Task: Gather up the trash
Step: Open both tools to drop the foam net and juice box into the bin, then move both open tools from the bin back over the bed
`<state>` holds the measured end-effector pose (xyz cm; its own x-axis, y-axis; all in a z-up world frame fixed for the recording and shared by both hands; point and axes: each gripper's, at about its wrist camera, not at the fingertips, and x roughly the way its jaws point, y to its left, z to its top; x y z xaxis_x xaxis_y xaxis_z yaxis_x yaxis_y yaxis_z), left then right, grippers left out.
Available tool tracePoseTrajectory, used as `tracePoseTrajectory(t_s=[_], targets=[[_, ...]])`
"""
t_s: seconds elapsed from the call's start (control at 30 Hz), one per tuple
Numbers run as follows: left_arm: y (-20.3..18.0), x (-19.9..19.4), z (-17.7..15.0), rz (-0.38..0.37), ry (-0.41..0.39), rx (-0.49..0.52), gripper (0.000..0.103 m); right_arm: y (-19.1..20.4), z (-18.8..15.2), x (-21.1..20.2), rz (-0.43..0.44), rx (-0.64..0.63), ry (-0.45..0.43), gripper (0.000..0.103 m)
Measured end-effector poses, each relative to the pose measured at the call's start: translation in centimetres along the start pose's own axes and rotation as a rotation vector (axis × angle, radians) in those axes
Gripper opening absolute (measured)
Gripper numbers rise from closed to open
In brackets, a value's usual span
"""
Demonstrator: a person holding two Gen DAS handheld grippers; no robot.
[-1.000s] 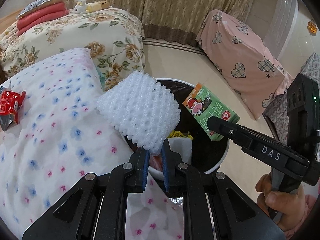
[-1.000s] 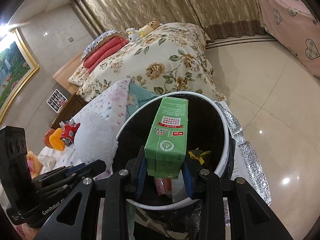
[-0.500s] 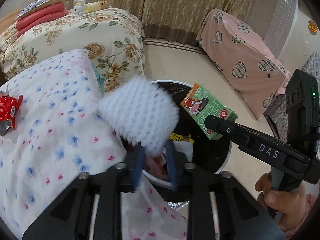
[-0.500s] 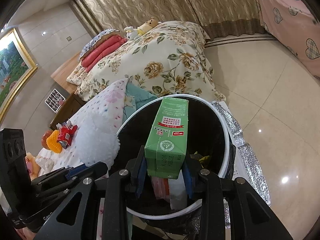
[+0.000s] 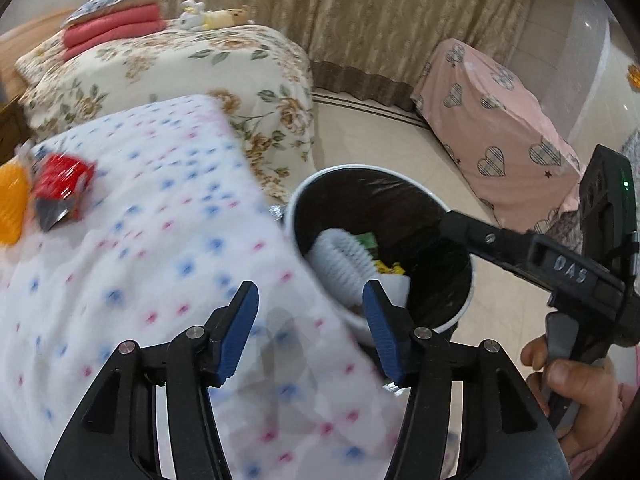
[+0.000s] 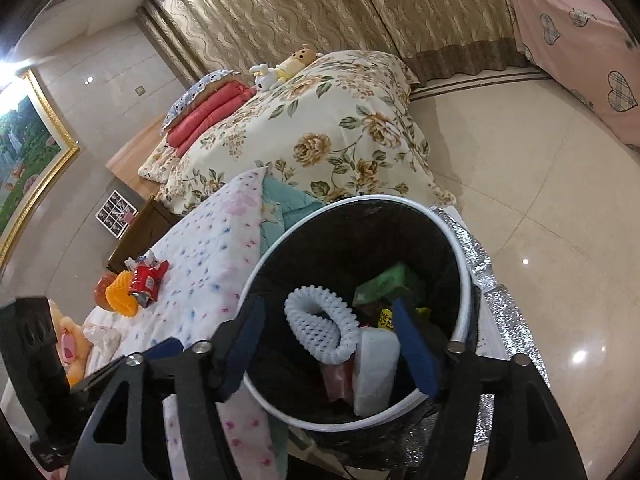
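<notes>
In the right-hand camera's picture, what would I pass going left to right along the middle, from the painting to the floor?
Painting → orange foam net → red wrapper → dotted blanket → white foam net → green carton → bin rim → foil mat → tiled floor.

Dotted bedspread, red wrapper, orange net

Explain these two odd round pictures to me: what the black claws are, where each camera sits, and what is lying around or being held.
A person holds a hand-operated claw in each hand, each carrying a wide-angle camera looking along its fingers. One picture is from the left gripper, the other from the right gripper. Both are opening, with nothing between them. Below sits a trash bin already holding a white foam net and a green carton. On the dotted blanket lie a red wrapper and an orange foam piece.
</notes>
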<state>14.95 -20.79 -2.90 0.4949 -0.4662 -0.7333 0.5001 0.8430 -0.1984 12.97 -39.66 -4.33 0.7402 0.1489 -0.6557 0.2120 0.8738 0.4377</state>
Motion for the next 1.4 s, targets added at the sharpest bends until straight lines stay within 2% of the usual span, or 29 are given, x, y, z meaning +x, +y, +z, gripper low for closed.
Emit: tracePoseTrajectory(t_s=[0.2, 0.9, 1.4], targets=[[3.6, -2.0, -1.8, 0.033, -0.022, -0.097, 0.058, 2.3, -0.6, 0.4, 0.029, -0.025, 0.015, 0.084], [13.1, -7.7, -6.4, 0.169, -0.098, -0.321, 0.064, 11.0, -3.6, 3.4, 0.141, -0.140, 0.107, 0.090], [18.4, -9.8, -8.5, 0.230, -0.118, -0.444, 0.066, 16.0, -5.7, 6.6, 0.183, -0.229, 0.187, 0.092]])
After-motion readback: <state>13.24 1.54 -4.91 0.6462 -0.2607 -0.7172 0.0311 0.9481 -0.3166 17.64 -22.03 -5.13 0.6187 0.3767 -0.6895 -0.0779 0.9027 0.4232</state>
